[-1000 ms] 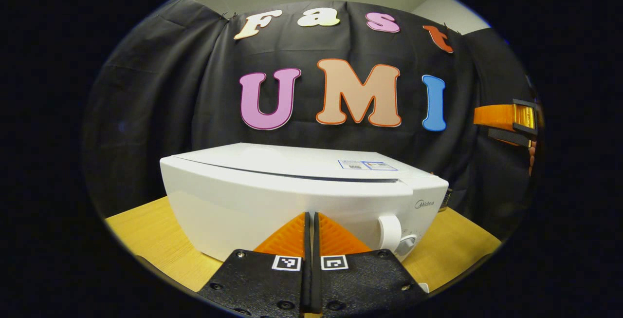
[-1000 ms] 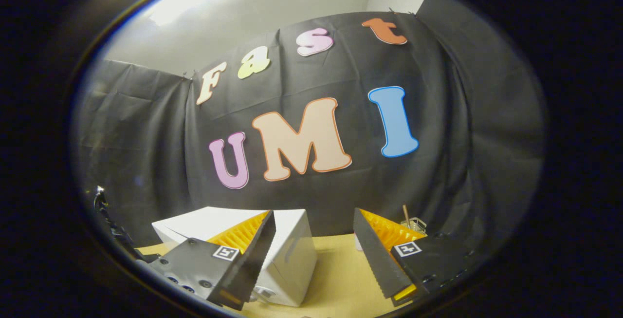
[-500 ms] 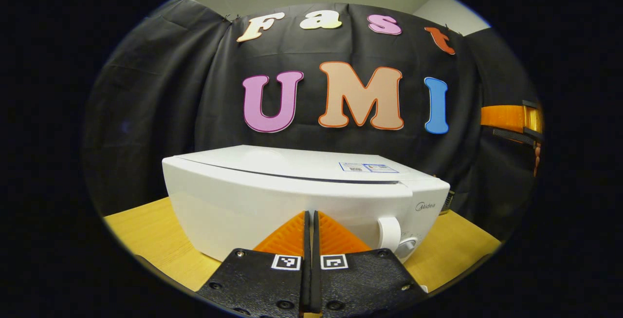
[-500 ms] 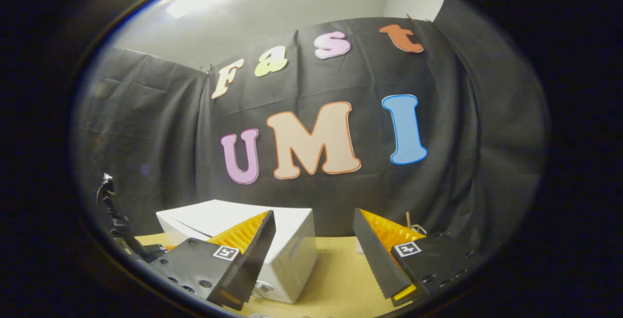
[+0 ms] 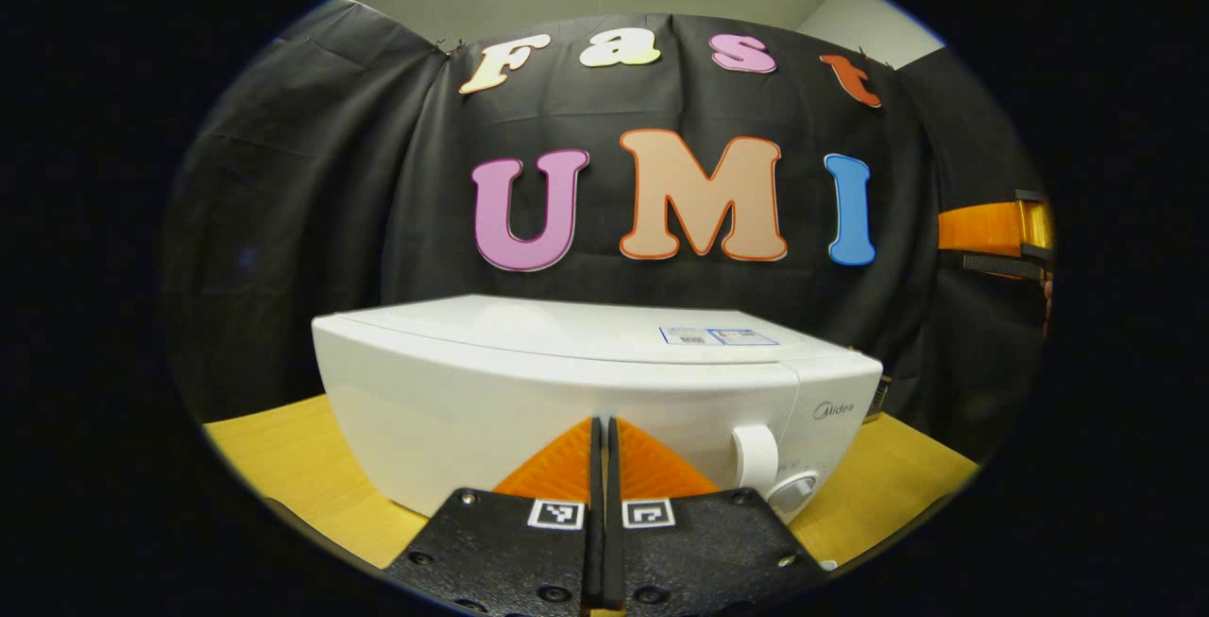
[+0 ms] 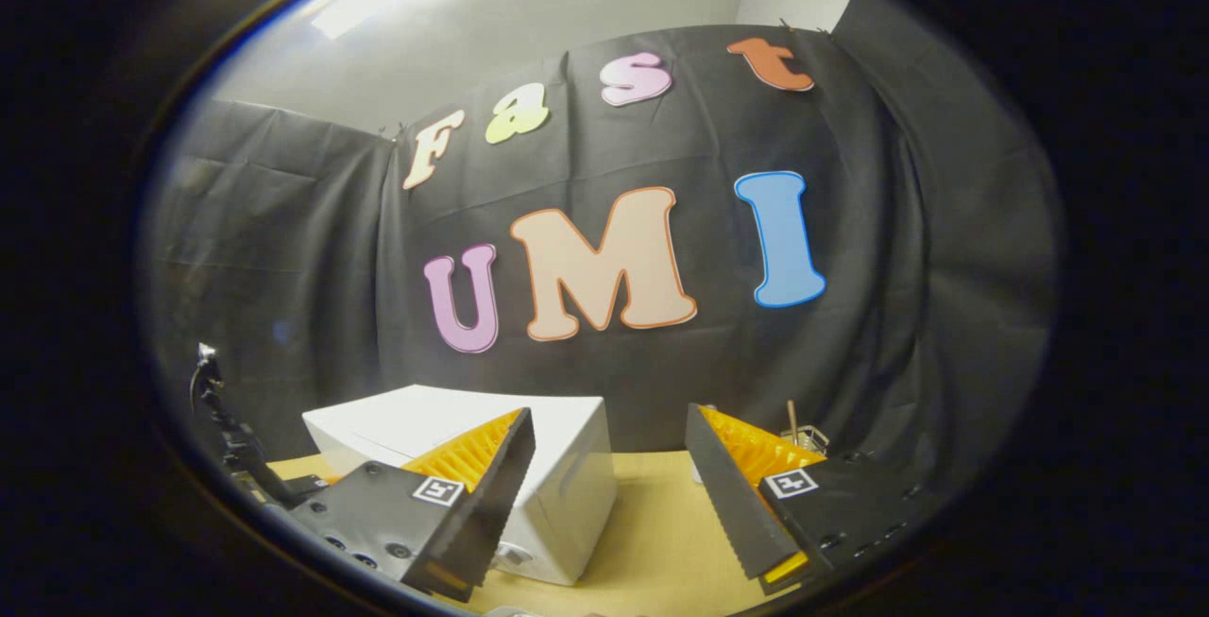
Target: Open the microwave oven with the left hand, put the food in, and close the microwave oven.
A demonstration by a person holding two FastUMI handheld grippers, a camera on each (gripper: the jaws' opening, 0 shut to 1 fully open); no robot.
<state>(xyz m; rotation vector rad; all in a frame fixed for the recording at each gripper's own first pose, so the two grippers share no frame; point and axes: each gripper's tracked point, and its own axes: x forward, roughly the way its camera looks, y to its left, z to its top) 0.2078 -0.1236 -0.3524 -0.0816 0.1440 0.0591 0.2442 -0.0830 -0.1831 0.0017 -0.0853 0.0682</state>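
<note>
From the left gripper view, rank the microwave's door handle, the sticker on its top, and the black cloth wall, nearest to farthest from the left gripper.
1. Door handle: on the microwave front, just right of the shut left gripper.
2. Sticker: farther back, on the top, to the right.
3. Black cloth wall: behind the microwave, farthest.

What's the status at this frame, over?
Left gripper shut, empty, facing the microwave. Right gripper open, empty. Microwave door closed, handle untouched. Nothing in the way.
</note>
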